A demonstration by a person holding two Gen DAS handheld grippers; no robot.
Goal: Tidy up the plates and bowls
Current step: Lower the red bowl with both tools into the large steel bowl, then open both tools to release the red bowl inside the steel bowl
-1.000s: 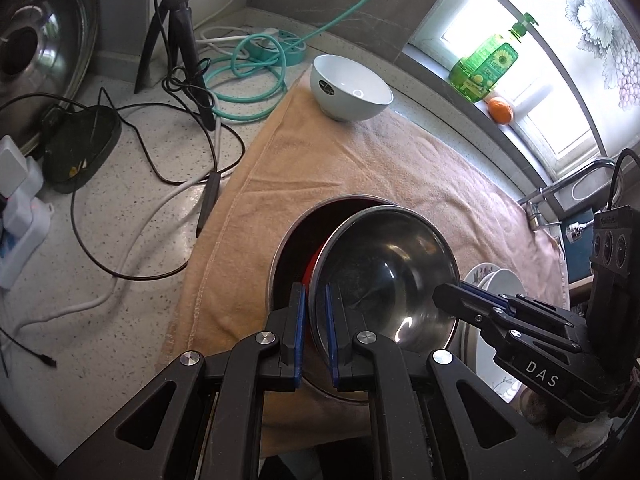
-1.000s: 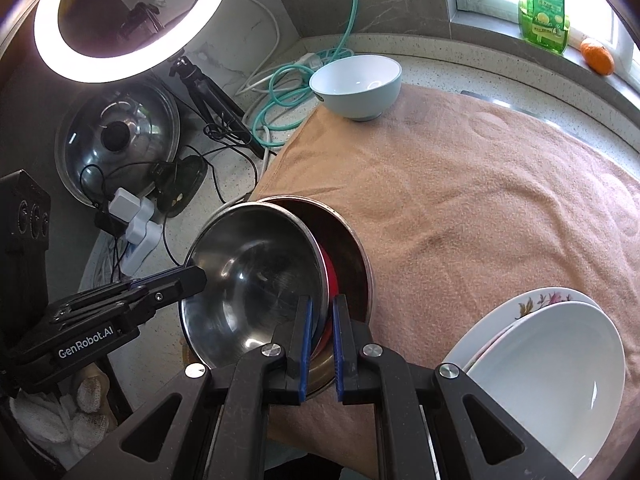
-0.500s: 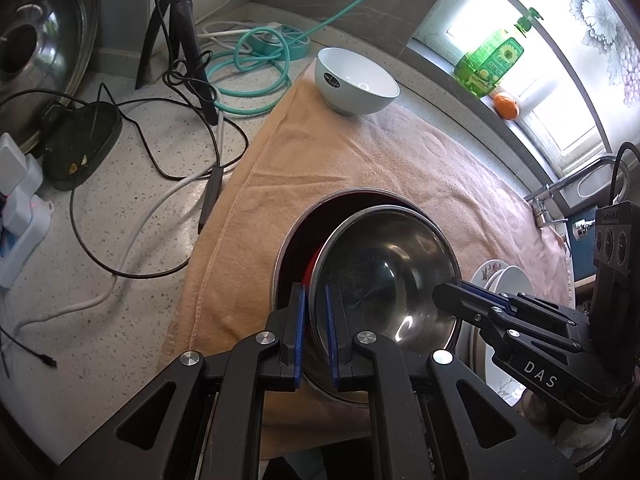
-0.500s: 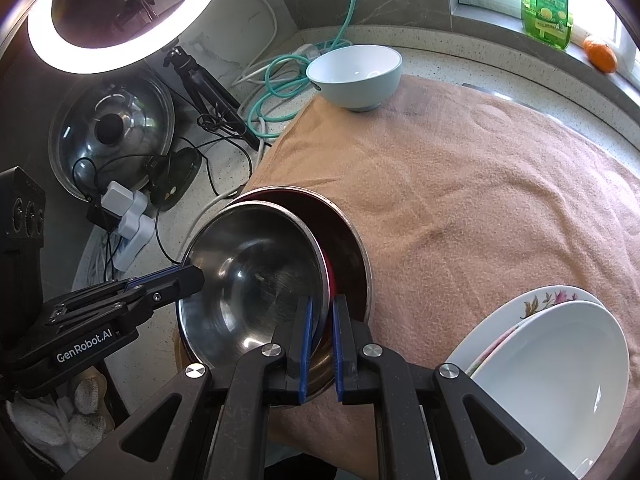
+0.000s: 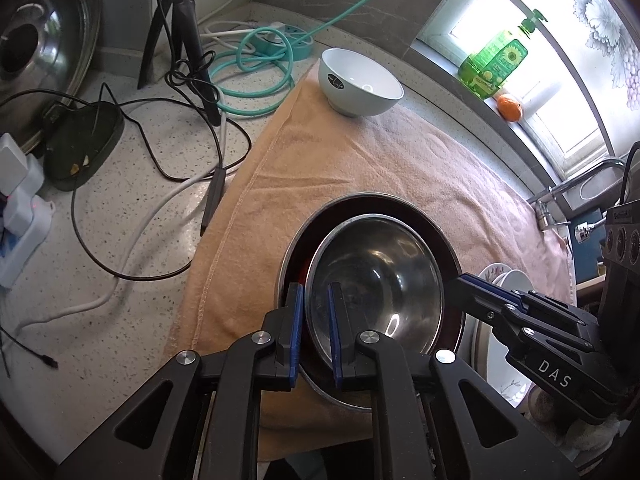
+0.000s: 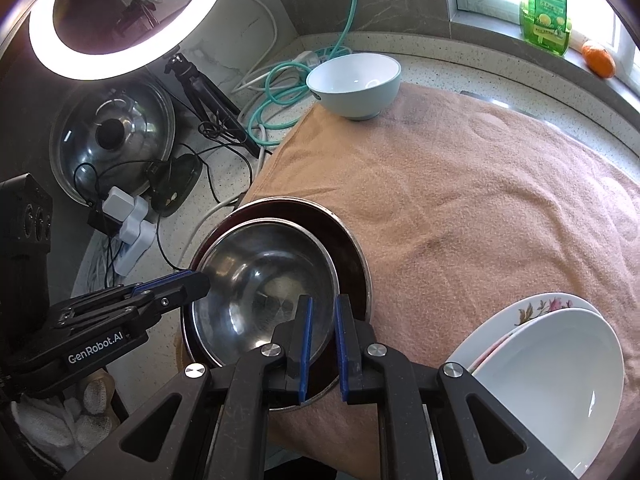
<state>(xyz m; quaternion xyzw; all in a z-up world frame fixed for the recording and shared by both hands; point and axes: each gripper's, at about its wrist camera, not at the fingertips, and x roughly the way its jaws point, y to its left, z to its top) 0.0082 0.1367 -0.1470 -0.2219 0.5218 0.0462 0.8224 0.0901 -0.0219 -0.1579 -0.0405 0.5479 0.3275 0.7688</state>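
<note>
Two cameras, one on each hand-held gripper, look down at the same worktop.

The left camera sits just behind the left hand-held gripper (image 5: 313, 334) and looks forward and down, very close to the steel bowl (image 5: 376, 280), with the window side on its right. The right camera sits behind the right hand-held gripper (image 6: 322, 346) and looks the same way from the other side of the steel bowl (image 6: 264, 280). Both see the towel (image 5: 340, 168), the white bowl (image 5: 360, 82) far off, and each other's hand-held gripper.
</note>
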